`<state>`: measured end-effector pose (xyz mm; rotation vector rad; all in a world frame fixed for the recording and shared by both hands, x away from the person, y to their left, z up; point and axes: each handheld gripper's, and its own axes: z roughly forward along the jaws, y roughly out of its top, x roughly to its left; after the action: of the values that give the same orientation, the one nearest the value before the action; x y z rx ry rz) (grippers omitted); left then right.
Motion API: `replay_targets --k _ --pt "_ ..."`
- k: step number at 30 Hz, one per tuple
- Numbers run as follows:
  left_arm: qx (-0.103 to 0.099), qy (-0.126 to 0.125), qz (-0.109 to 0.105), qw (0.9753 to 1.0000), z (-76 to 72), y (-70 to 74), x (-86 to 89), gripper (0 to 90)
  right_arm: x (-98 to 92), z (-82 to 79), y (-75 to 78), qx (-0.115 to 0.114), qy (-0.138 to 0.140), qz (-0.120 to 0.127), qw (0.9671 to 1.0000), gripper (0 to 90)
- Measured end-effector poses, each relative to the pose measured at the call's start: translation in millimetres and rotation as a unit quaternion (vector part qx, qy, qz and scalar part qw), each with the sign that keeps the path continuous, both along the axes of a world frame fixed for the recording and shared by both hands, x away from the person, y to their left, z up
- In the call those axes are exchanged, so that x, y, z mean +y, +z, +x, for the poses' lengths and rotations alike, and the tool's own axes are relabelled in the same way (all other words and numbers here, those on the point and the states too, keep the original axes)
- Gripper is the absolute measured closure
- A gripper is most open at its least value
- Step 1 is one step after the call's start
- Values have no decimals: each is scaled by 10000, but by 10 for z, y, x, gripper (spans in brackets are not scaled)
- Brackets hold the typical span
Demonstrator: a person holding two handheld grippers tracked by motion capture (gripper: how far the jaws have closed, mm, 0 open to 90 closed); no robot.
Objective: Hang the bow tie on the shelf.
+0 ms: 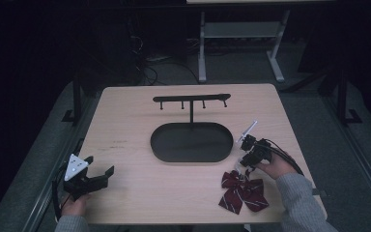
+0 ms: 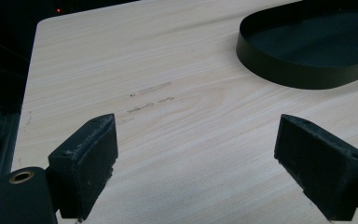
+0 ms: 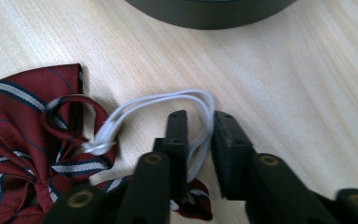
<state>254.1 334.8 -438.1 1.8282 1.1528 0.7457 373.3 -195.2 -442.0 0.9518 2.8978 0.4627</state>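
Note:
A dark red striped bow tie (image 1: 243, 191) (image 3: 23, 140) lies flat on the wooden table near its front right. Its white elastic loop (image 3: 168, 98) curls out over the wood. My right gripper (image 1: 241, 166) (image 3: 200, 116) points down at it, and the jaws are drawn close with the loop's cord running between them. My left gripper (image 1: 99, 164) (image 2: 198, 123) hovers over bare wood at the front left, open wide with nothing between its pads.
A black oval tray (image 1: 193, 159) (image 2: 284, 79) (image 3: 214, 18) sits mid-table. From its back rises a black post with a cross bar of small pegs (image 1: 192, 99). Beyond the table's far edge are cables and a white table frame (image 1: 241, 34).

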Motion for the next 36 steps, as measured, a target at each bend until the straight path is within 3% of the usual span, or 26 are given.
replay_targets --k 6,17,36 --pt "3 9 -9 10000 -1 -1 4 128 34 -19 3 -65 129 -104 9998 871" --pt "9 14 -5 10000 -1 -3 1 128 18 -87 72 -27 313 28 9995 872" --pt "10 11 8 10000 -3 -5 2 128 150 -236 436 -241 833 167 9961 872"
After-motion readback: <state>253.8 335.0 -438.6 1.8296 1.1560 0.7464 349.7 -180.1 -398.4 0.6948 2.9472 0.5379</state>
